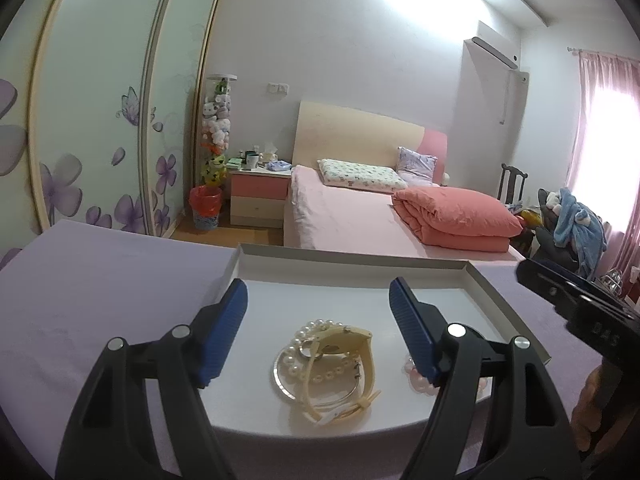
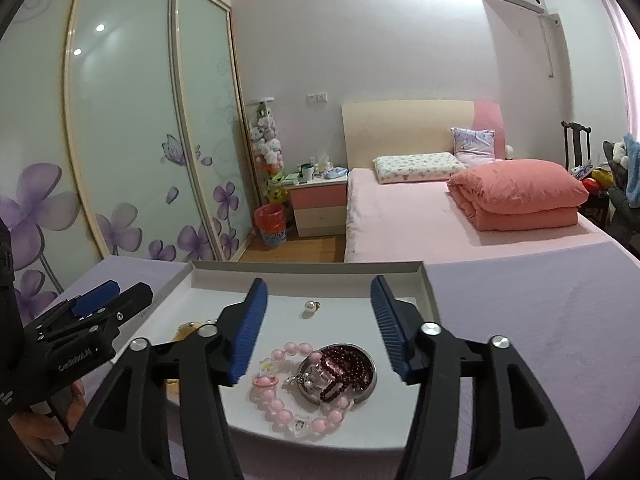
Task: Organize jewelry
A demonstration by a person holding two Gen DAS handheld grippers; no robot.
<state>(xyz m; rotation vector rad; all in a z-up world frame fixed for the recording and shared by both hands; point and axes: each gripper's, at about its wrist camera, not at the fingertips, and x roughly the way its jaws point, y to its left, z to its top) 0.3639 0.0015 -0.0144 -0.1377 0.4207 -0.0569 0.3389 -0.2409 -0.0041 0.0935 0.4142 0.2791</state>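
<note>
Both grippers hang wide apart and empty above a shallow white tray on the lavender table. Under the left gripper lie a cream watch and pearl bracelet; under the right gripper, a pink bead bracelet and dark red beads.

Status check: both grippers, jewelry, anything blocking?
Left gripper open above cream watch. Right gripper open above pink bead bracelet. Everything lies in white tray. Nothing blocking.
</note>
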